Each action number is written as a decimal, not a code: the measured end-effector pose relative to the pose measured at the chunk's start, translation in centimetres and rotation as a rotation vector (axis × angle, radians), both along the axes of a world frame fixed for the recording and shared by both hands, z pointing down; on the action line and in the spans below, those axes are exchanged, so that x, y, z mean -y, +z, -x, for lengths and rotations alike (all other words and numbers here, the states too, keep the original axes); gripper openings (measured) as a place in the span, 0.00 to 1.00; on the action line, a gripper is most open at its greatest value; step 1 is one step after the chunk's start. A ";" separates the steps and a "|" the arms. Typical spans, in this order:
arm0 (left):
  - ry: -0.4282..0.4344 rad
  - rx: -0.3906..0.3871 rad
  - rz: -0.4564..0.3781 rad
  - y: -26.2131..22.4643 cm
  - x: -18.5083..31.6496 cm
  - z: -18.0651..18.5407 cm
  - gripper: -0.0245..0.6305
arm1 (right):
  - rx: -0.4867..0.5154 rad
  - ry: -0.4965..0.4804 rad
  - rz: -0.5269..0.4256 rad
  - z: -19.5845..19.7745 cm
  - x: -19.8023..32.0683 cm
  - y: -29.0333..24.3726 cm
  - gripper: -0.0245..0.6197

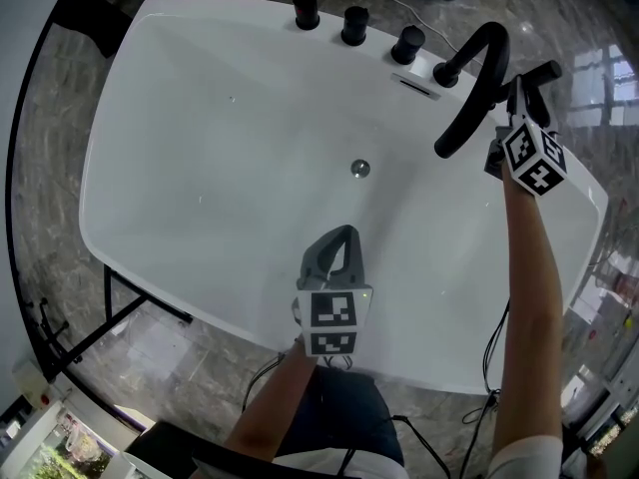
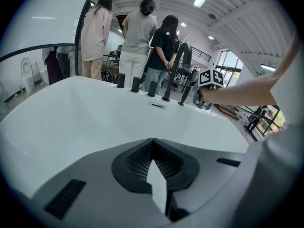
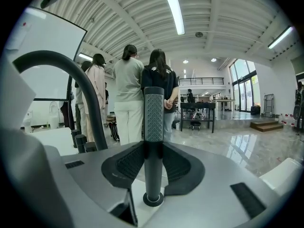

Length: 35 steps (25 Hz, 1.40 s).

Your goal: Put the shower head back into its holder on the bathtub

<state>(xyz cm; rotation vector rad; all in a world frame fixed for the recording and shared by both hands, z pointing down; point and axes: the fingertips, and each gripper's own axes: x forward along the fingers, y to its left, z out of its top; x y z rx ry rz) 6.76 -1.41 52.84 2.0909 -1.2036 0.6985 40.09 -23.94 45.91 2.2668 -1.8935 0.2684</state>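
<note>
The shower head point(image 3: 153, 122) is a dark grey stick with a dotted face. It stands upright between the jaws of my right gripper point(image 3: 153, 158), which is shut on it. Its lower end meets a black ring holder point(image 3: 153, 199) on the white bathtub rim point(image 3: 52, 137). In the head view the right gripper point(image 1: 523, 96) is at the tub's far right corner, with the shower head point(image 1: 539, 72) poking out past it, beside the black arched spout point(image 1: 477, 80). My left gripper point(image 1: 343, 234) hovers over the near rim, shut and empty, also seen as the left gripper point(image 2: 153, 148).
Three black knobs point(image 1: 354, 25) line the far rim, left of the spout point(image 3: 78, 87). A round drain point(image 1: 359, 168) sits in the white basin point(image 1: 230, 148). Several people point(image 2: 140, 37) stand behind the tub. A black metal frame point(image 1: 120, 312) and marble floor surround it.
</note>
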 end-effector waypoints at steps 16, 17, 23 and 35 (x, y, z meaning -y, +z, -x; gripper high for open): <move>0.008 -0.013 0.012 0.6 0.1 -0.9 0.03 | -0.022 -0.019 0.022 0.4 0.0 2.0 0.23; 0.006 -0.013 0.014 0.7 0.0 -0.9 0.03 | -0.024 -0.020 0.023 0.4 -0.1 2.0 0.23; 0.006 -0.015 0.015 0.7 0.2 -1.1 0.03 | -0.023 -0.009 0.028 0.4 -0.7 2.6 0.23; 0.017 -0.018 0.009 0.6 -0.1 -1.4 0.03 | -0.027 0.000 0.020 0.4 -1.1 2.7 0.23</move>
